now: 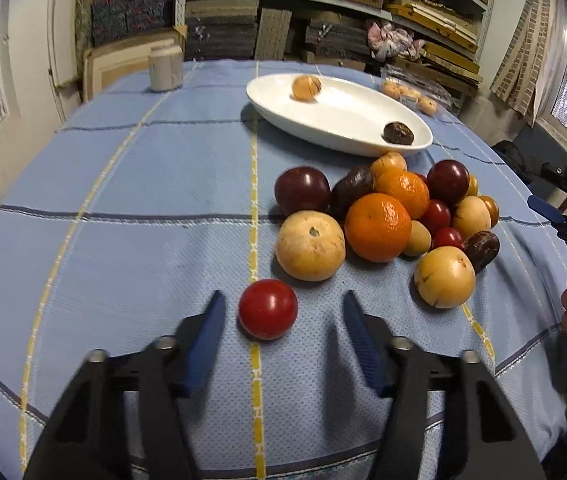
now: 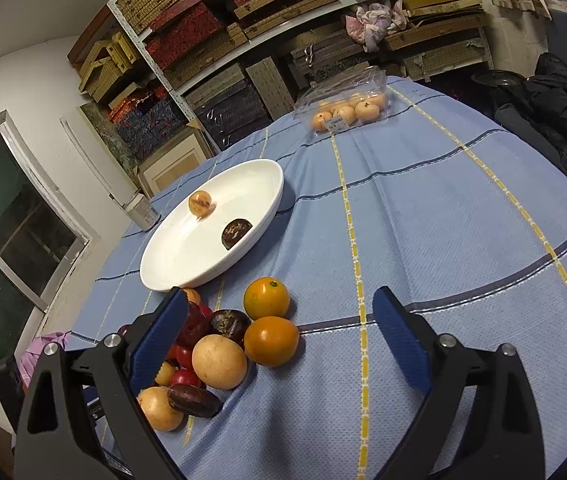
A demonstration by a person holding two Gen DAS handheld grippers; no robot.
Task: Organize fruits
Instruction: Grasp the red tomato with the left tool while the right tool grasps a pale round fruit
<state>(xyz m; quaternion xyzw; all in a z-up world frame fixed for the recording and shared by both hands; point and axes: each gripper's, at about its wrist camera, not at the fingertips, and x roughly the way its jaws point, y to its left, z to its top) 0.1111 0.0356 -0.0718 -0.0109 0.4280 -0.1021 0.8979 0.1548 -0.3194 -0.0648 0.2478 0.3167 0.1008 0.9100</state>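
A white oval dish holds one tan fruit and one dark brown fruit. In front of it lies a pile of fruits: oranges, tan, dark red and brown ones. A lone red fruit lies on the cloth just ahead of my open, empty left gripper, between its fingertips. My right gripper is open and empty, above the cloth at the pile's right side; it also shows at the right edge of the left wrist view.
The table has a blue checked cloth. A clear plastic box of pale orange fruits stands at the far edge. A grey jar stands at the far left. Shelves of stacked boxes lie behind.
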